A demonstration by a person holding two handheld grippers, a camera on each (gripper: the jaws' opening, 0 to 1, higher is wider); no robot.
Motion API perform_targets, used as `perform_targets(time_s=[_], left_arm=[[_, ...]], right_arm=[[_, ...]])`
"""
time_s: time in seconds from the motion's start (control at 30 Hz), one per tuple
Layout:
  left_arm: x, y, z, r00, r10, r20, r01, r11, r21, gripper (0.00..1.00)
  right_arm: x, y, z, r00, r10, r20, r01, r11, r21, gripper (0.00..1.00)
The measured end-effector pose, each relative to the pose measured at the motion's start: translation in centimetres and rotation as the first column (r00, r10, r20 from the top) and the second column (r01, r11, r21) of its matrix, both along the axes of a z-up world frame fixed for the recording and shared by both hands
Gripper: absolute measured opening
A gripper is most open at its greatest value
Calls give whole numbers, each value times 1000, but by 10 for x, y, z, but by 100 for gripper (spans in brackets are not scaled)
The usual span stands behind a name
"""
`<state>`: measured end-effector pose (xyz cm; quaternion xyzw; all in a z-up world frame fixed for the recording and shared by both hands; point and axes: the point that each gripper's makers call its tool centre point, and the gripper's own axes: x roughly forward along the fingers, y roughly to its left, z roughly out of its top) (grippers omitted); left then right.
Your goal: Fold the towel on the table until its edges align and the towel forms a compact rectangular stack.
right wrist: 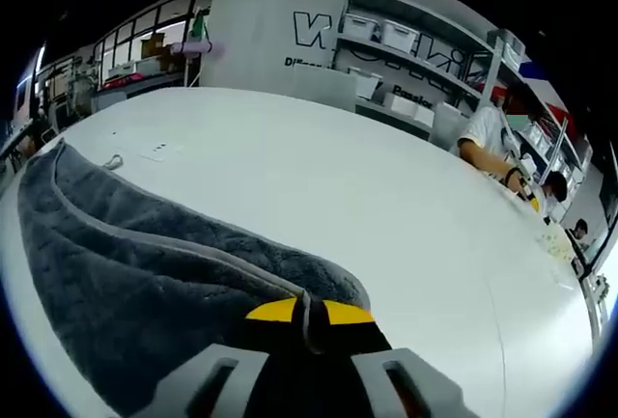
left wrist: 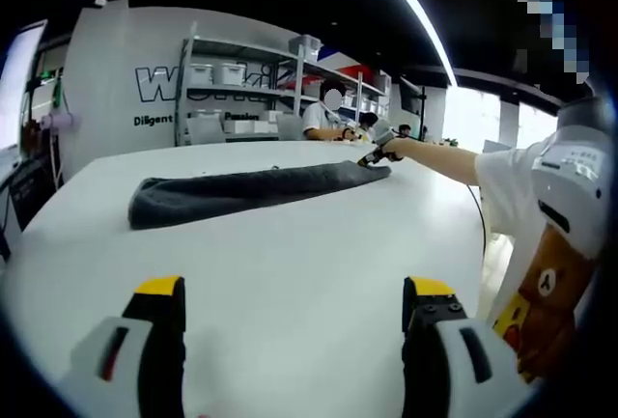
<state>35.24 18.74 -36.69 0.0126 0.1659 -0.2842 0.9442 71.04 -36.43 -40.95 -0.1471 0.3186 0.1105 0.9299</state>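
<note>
White round-edged table (left wrist: 290, 273) takes up most of both views, smooth and glossy w/ a bit of glare. Dark grey towel (left wrist: 253, 191) lies on it as a long narrow bundle, folded lengthwise, fluffy pile, lighter hem strip running along the edges; in the right gripper view you can see the layers stacked w/ the hem lines curving along the top, plus a small hanging loop near the far end. Right gripper (right wrist: 307, 314) has its yellow-tipped jaws pinched together on one end of the towel (right wrist: 145, 283), fabric edge squeezed btw them; from the left gripper view that same gripper (left wrist: 372, 158) sits at the far end of the bundle, held by a person's outstretched arm. Left gripper (left wrist: 293, 288) hovers over bare table well short of the towel, jaws spread wide, nothing btw them. Background: white wall w/ big dark lettering, metal shelves (left wrist: 241, 90) w/ white bins, ppl seated at the far side, long ceiling light strip.
</note>
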Motion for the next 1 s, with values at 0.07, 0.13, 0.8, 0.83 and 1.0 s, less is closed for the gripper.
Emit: perform_targets(time_s=[0.07, 0.13, 0.8, 0.83, 1.0], left_arm=[[0, 0, 0, 1000, 0, 0, 0, 1000, -4, 98], [0, -1, -1, 1000, 1, 0, -1, 1000, -7, 98], [7, -6, 9, 999, -15, 29, 15, 1000, -10, 98], [8, -7, 10, 999, -18, 32, 18, 1000, -11, 98], [12, -9, 10, 999, -29, 36, 29, 1000, -9, 98]], right_arm=[[0, -1, 0, 1000, 4, 2, -4, 1000, -9, 14], [0, -6, 1, 1000, -3, 8, 3, 1000, -16, 20], [-29, -10, 67, 970, 88, 225, -121, 983, 139, 46], [-36, -9, 75, 967, 99, 235, -135, 980, 145, 46], [-70, 5, 108, 944, 166, 285, -228, 952, 202, 51]])
